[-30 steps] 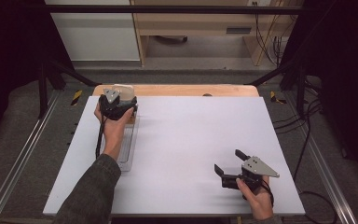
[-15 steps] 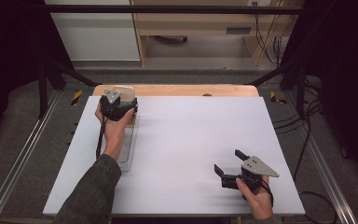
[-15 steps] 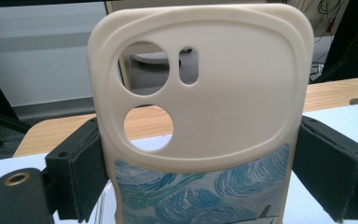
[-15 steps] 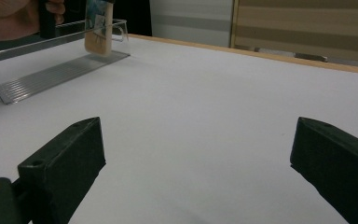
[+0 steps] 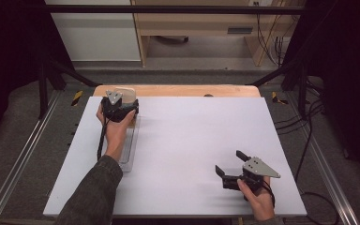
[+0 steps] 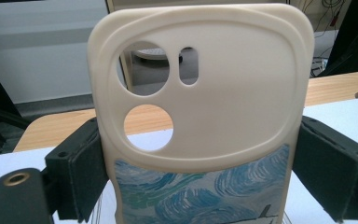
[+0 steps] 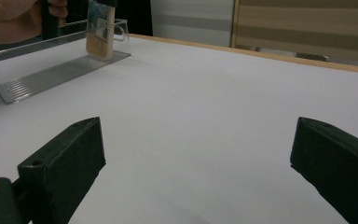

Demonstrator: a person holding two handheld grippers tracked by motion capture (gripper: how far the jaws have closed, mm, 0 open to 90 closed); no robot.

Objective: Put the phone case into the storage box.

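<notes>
A cream phone case (image 6: 205, 93) with a blue swirl painting on its lower part stands upright between my left gripper's jaws, camera cut-outs at the top. My left gripper (image 5: 117, 108) is shut on the phone case (image 5: 124, 93) at the table's far left, above the far end of a clear ribbed rack (image 5: 129, 145). In the right gripper view the case's (image 7: 99, 32) lower end is at the rack (image 7: 51, 70); whether it touches I cannot tell. My right gripper (image 5: 229, 162) is open near the front right, with bare white table between its jaws (image 7: 200, 168).
The white table top (image 5: 192, 136) spreads wide between the two hands. A wooden strip (image 5: 178, 90) runs along its far edge. Metal rails (image 5: 23, 159) flank the table, and cables (image 5: 304, 140) lie on the floor at the right.
</notes>
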